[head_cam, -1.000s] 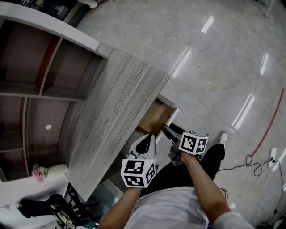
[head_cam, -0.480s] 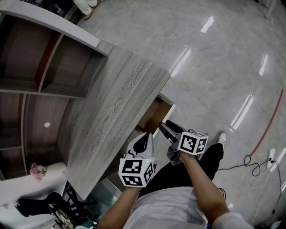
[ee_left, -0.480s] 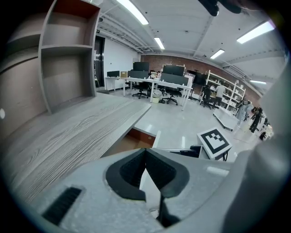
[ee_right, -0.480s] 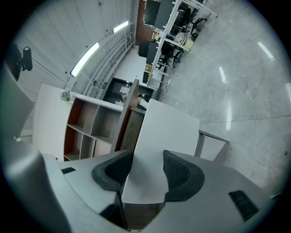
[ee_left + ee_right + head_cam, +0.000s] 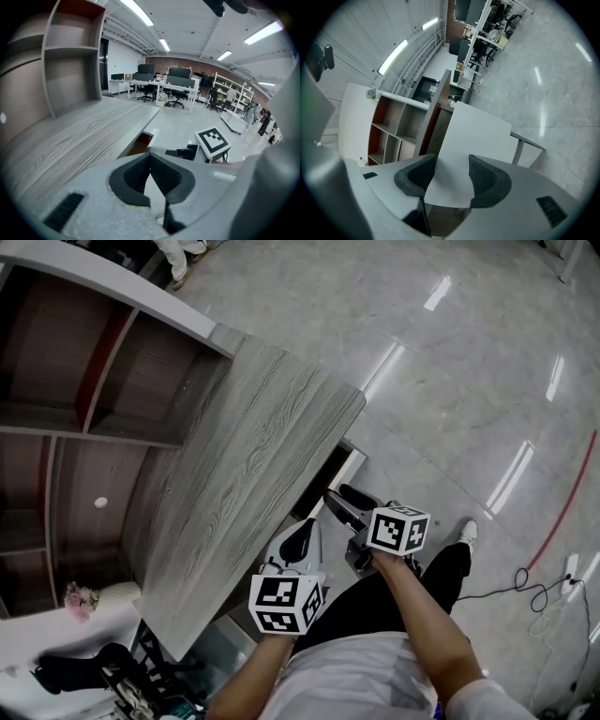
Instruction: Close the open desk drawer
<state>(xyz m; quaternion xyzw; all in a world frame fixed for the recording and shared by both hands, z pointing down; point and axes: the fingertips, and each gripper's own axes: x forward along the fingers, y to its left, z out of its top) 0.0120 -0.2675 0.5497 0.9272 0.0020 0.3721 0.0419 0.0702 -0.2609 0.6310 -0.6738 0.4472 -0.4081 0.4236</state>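
Drawer point(image 5: 345, 465): we've pushed it nearly shut (only a dark slit left)
Right gripper point(image 5: 334, 502): fingers narrowly apart, white front point(image 5: 473, 136) between them
Left gripper point(image 5: 302, 538): fingers together, empty

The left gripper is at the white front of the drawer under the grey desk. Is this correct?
No: the right gripper is at the white drawer front, jaws apart, as the right gripper view shows. The rest is correct.
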